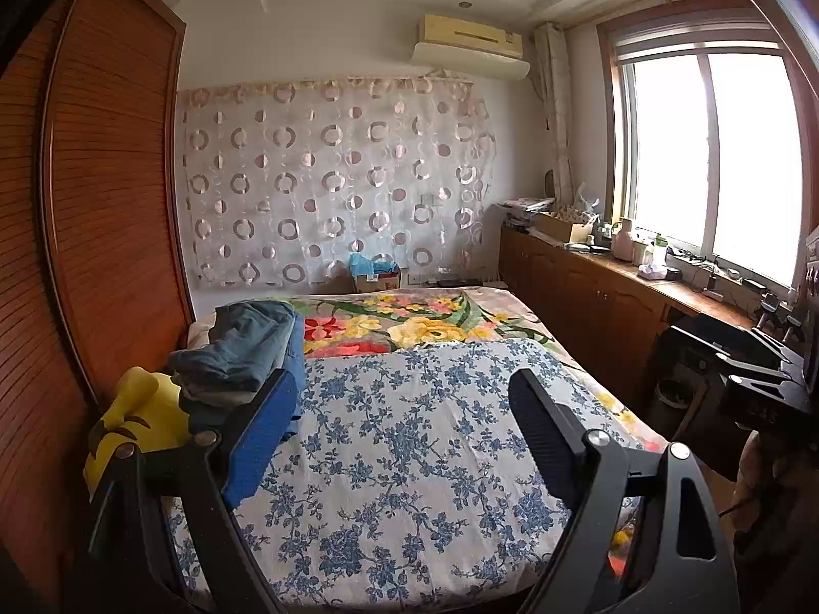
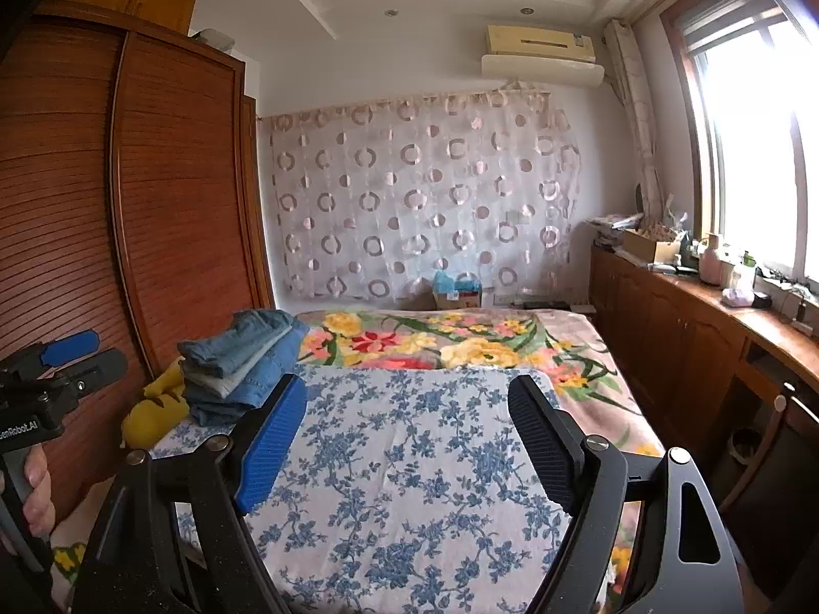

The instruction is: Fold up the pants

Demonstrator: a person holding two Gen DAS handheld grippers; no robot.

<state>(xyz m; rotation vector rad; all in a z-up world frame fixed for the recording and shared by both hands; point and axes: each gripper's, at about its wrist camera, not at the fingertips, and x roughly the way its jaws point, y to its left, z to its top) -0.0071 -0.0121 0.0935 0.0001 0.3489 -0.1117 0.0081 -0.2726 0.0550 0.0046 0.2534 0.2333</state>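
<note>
Light source: daylight came through the window [image 1: 711, 163], the one landmark here.
Glare: its panes were blown out white in both views.
Away from window: the wardrobe [image 2: 179, 215] sat dimmer.
Distortion: straight edges bowed; corners went black.
Focus: fairly sharp, slightly soft throughout.

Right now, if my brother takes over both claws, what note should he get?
Left claw: open, holding nothing, above the blue-flowered sheet.
Right claw: open, holding nothing, above the same sheet.
Jeans: piled at the sheet's left edge, beside the yellow toy, near the wardrobe.
Done: the pile looks folded, though I can't be sure.
Left: no pants are spread on the sheet; check whether any need folding.
</note>
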